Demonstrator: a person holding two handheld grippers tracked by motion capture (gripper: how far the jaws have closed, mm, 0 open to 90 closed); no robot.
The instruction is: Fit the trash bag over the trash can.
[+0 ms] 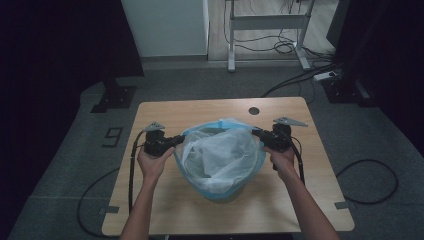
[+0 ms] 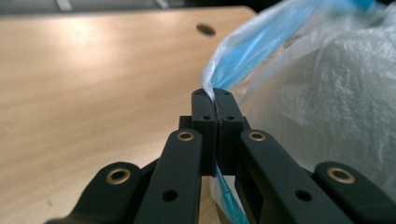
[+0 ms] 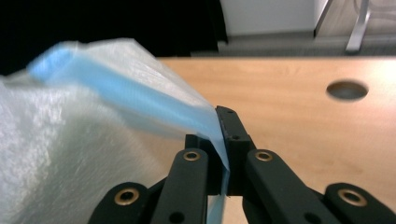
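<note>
Nearest to the camera in the high view, two forearms come in from the bottom edge, and a gripper is held in each hand. The left gripper (image 1: 172, 142) is closed on the left edge of a thin plastic bag (image 1: 220, 155). In the left gripper view the two jaws stand pressed together, and the blue rim of the bag (image 2: 247, 60) is pinched between the pads. The right gripper (image 1: 259, 134) is closed in the same way on the opposite edge; in the right gripper view the blue band (image 3: 140, 100) runs straight down into the closed jaws.

The bag is found in the middle of the wooden table (image 1: 165, 200), between the two grippers. Its mouth is pulled wide and faces up, and a whitish, crumpled film is seen inside the blue rim. Whether a bin or some other vessel stands under the bag cannot be told from these pictures.

Behind the bag, a round hole (image 1: 254, 110) is seen in the table top near the far edge. Farther away, the legs of a desk frame (image 1: 267, 22) and some cables are seen on the floor.

As for the progress, it is judged that the grasping of both edges is done and the opening of the bag is well advanced. What seems left is the settling or fitting of the rim and then the release.
</note>
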